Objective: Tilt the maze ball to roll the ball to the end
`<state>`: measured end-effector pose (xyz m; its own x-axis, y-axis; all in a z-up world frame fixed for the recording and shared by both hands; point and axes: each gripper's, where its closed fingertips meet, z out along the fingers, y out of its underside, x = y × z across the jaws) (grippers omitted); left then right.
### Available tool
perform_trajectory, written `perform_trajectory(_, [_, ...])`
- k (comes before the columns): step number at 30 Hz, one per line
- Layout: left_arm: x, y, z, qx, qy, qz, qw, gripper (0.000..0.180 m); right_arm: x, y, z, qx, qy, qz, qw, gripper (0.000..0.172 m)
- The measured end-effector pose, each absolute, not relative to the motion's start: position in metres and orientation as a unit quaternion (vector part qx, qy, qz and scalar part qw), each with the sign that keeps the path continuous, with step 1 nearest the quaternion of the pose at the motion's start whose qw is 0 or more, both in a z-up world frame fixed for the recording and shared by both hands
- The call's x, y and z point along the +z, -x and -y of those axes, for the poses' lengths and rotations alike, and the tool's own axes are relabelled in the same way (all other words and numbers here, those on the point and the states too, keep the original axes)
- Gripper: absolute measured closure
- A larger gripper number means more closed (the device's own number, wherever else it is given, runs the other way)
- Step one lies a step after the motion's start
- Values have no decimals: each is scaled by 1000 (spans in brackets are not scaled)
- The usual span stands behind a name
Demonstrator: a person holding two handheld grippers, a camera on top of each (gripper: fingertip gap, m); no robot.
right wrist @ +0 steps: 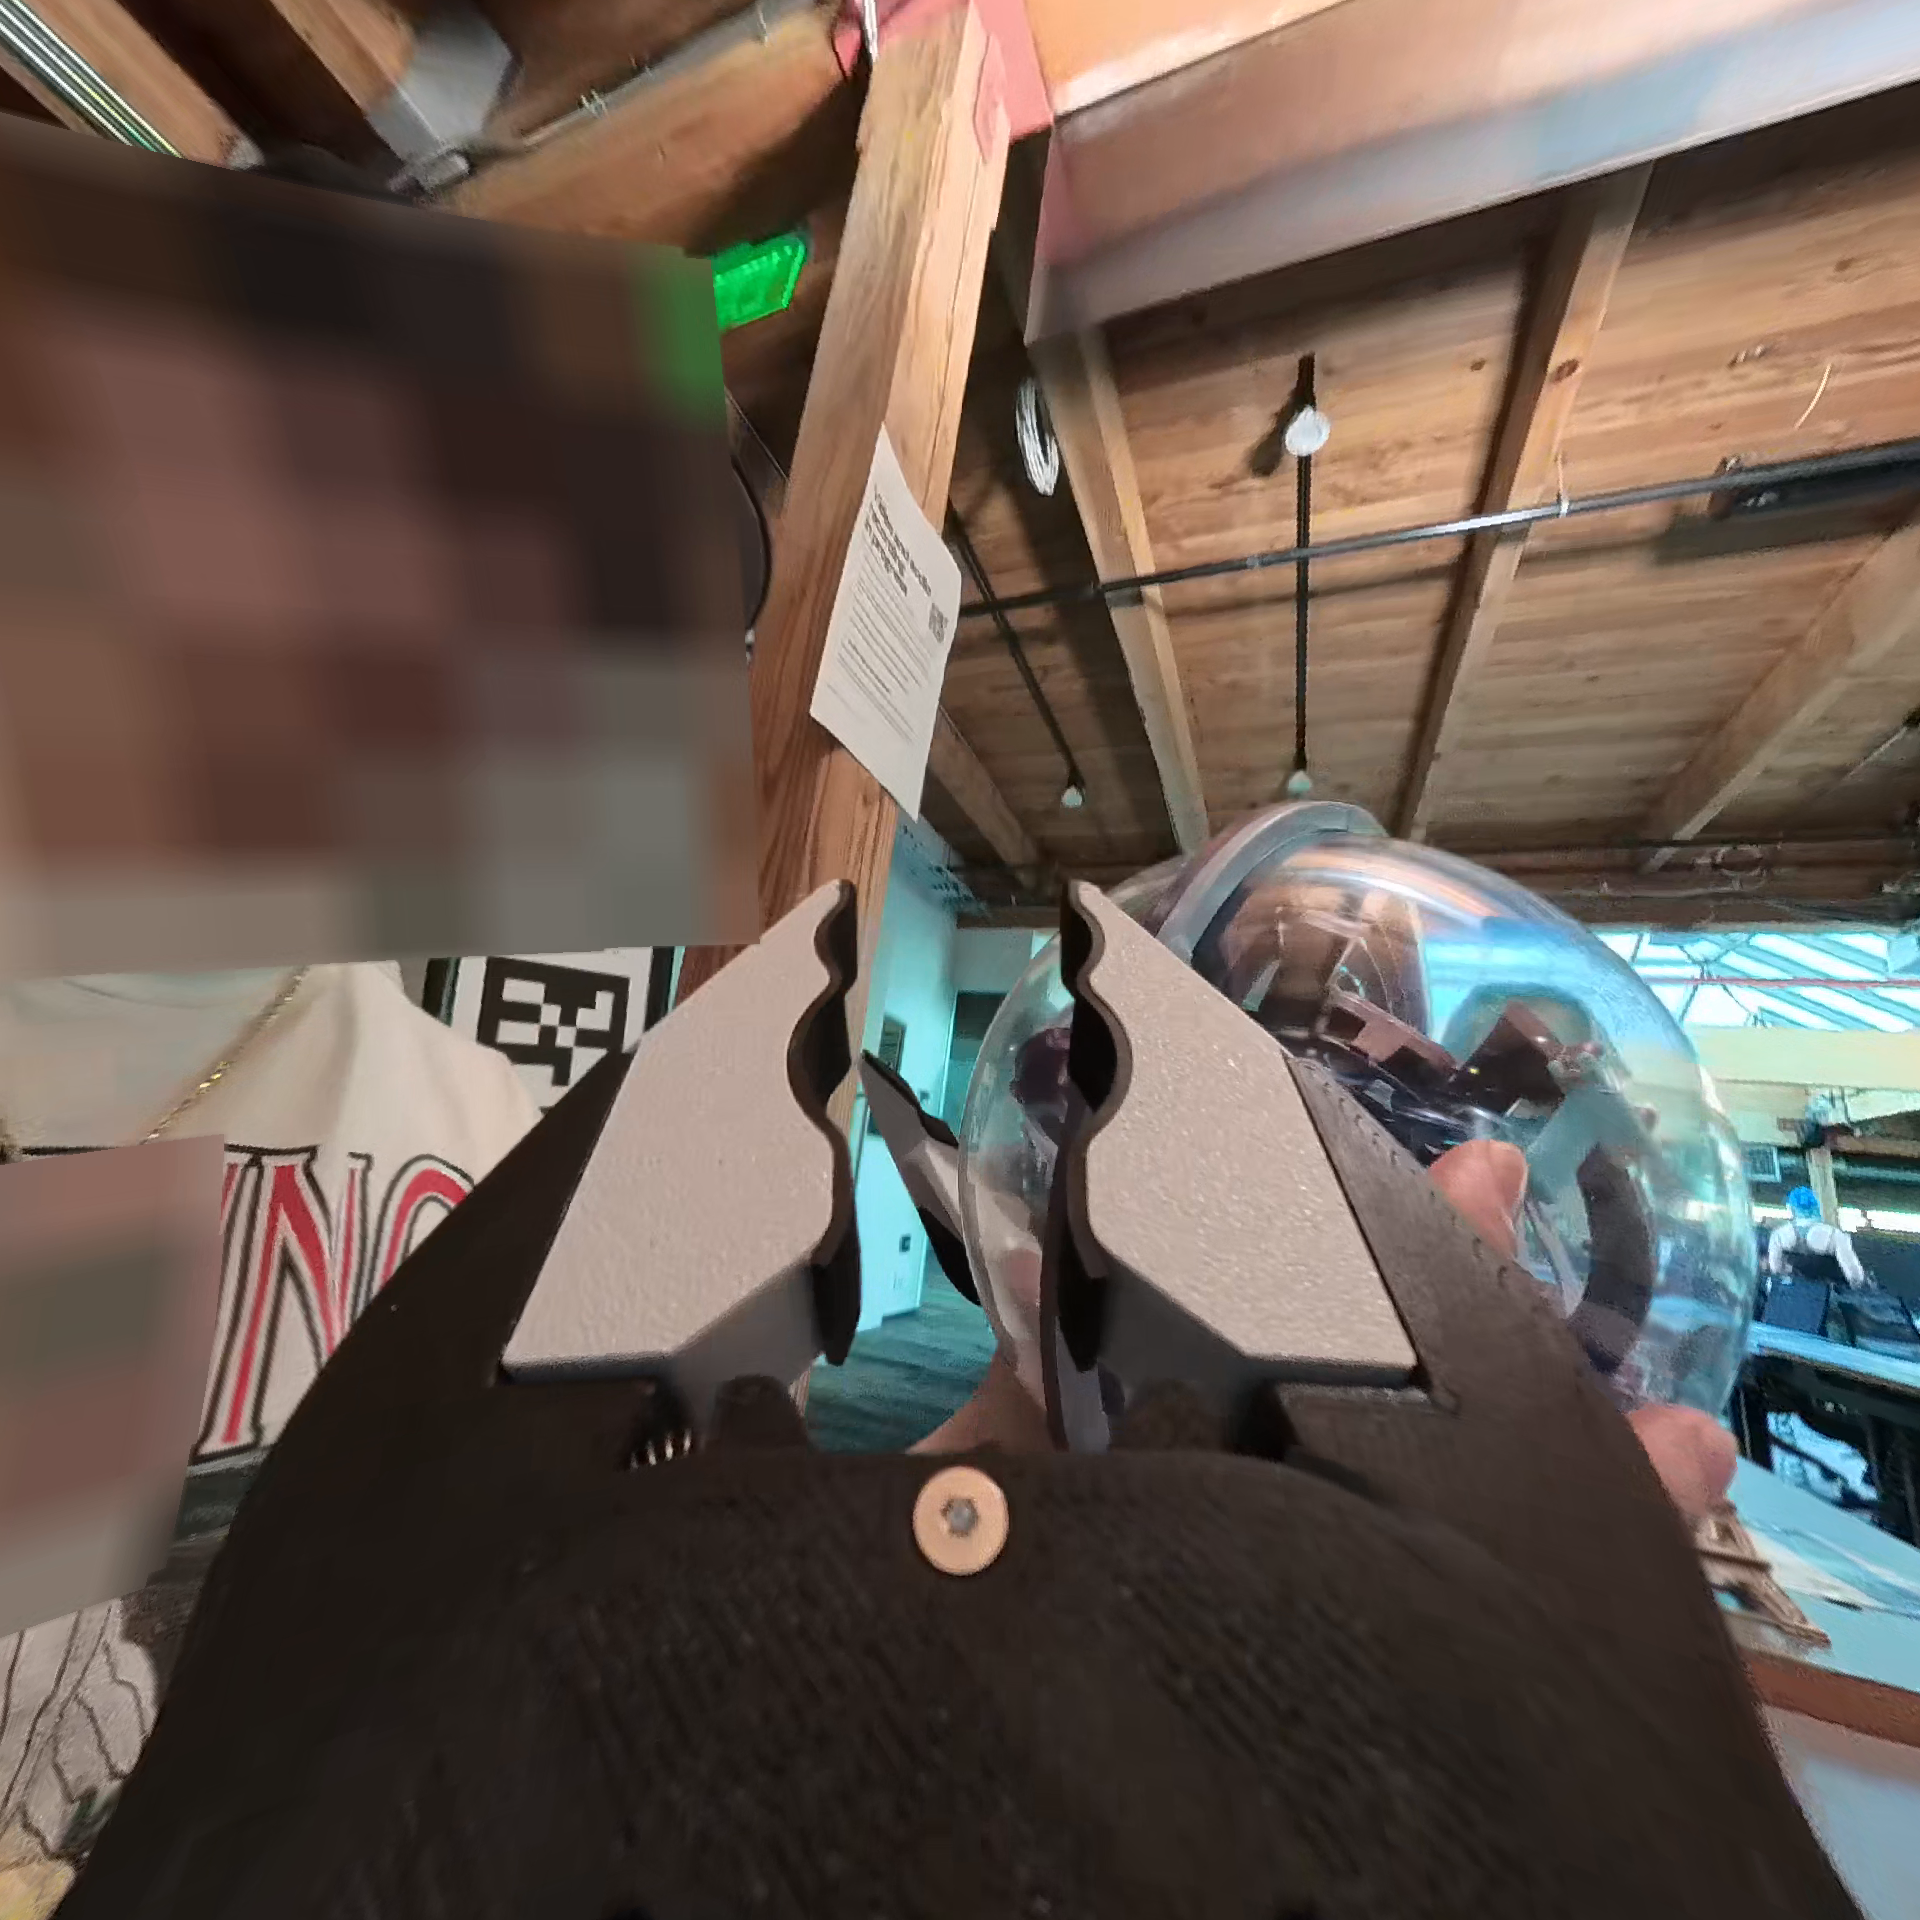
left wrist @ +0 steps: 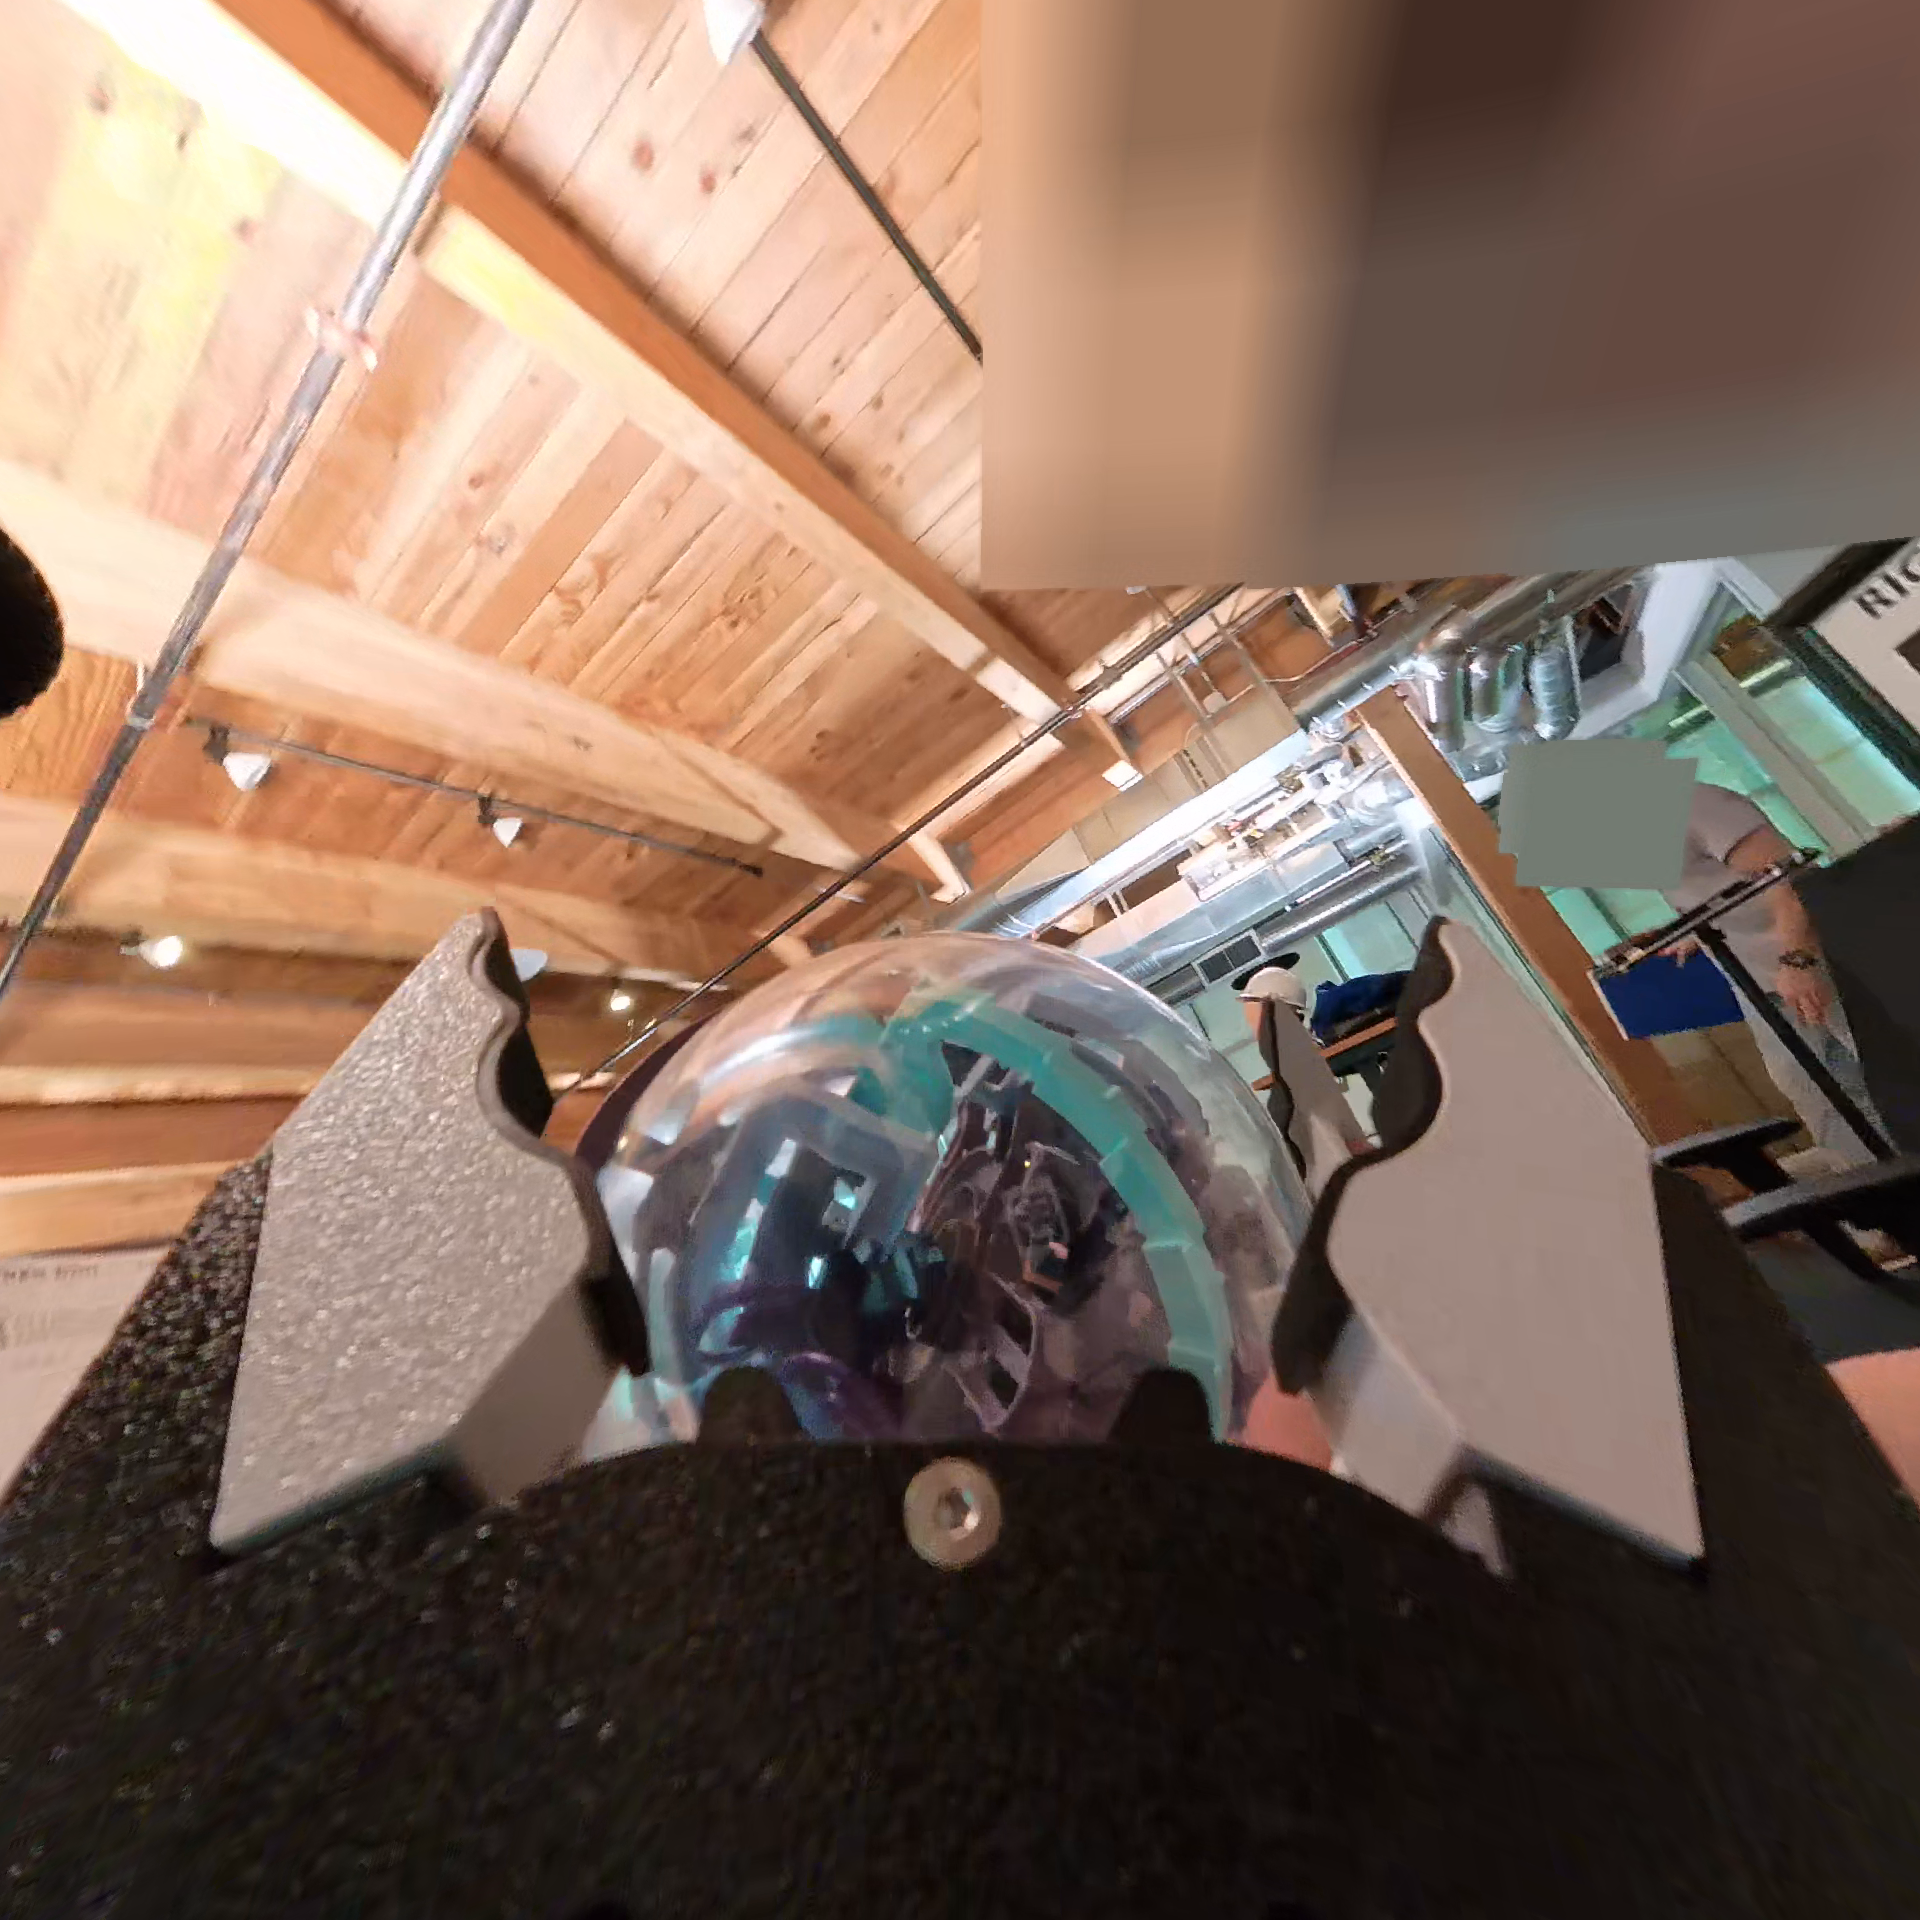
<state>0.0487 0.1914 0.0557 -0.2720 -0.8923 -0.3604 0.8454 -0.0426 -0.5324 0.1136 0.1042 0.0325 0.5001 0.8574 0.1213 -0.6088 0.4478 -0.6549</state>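
We look up at a wooden plank ceiling (left wrist: 582, 436) with heavy beams, metal conduit and small track lights; a wooden post (right wrist: 883, 499) carries a white paper notice (right wrist: 883, 634). Large blurred patches cover parts of both views.

The maze ball (left wrist: 935, 1174), a clear plastic sphere with teal and purple tracks inside, sits between the two fingers of the left hand-held gripper (left wrist: 966, 997), low down near the gripper body. Its grey fingers (left wrist: 416, 1174) stand wide apart and press the sphere on either side, so this hand-held gripper is gripping the maze ball and holding it aloft against the ceiling.

In the right wrist view, the same sphere (right wrist: 1455, 1091) appears just beside and behind the right-hand finger (right wrist: 1195, 1174) of the right hand-held gripper (right wrist: 961, 935). Its jaws are parted with nothing between them but background; the sphere lies outside them, to the right.

The sphere's lower part is cut off by the left gripper body. Reflections and refraction make the inner maze hard to read, and we cannot find the small ball inside. A person's fingers (right wrist: 1475, 1184) show faintly behind the sphere. A distant person (left wrist: 1766, 935) stands at the right edge, partly blurred.
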Motion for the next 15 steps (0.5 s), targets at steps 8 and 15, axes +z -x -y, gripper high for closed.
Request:
perform_trajectory(8, [76, -6, -202, -666, -11, -288, 688, 24, 59, -90, -125, 394, 286, 281, 827, 108])
perform_trajectory(15, [70, -3, -169, -465, -75, -389, 792, 24, 74, -68, -123, 342, 239, 339, 843, 104])
